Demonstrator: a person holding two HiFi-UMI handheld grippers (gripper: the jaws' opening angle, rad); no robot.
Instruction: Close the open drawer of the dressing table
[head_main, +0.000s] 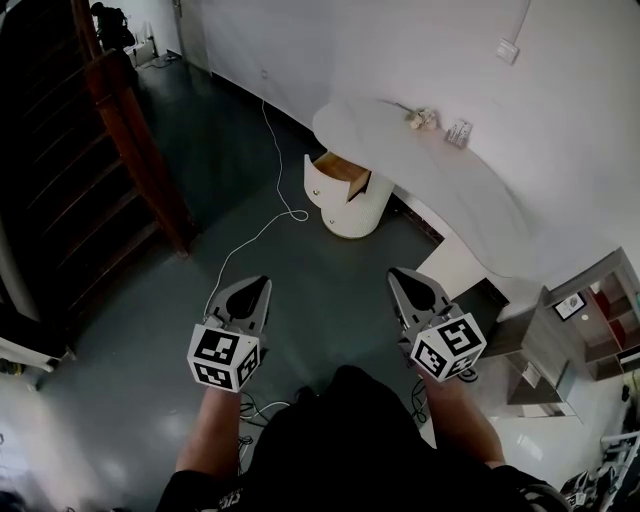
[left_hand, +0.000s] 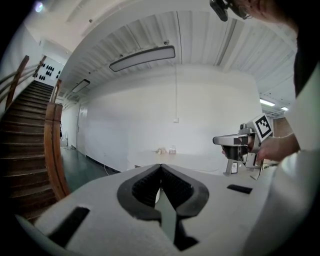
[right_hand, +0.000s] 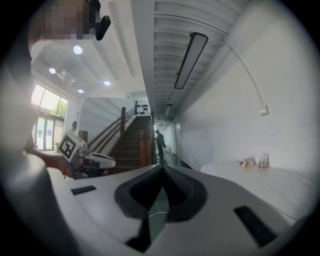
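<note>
The white dressing table (head_main: 430, 170) stands against the far wall, with a round drawer unit (head_main: 350, 205) under its left end. Its top drawer (head_main: 345, 172) is pulled out, showing a wooden inside. My left gripper (head_main: 262, 285) and right gripper (head_main: 395, 276) hover side by side over the dark floor, well short of the drawer, both shut and empty. In the left gripper view the left gripper (left_hand: 160, 167) has its jaws together, and the table top (left_hand: 200, 161) lies far ahead. The right gripper (right_hand: 161, 168) is shut in its own view too.
A wooden staircase (head_main: 90, 150) rises at the left. A white cable (head_main: 262, 232) trails across the floor towards the drawer unit. Small items (head_main: 425, 120) sit on the table top. A low shelf unit (head_main: 585, 325) stands at the right.
</note>
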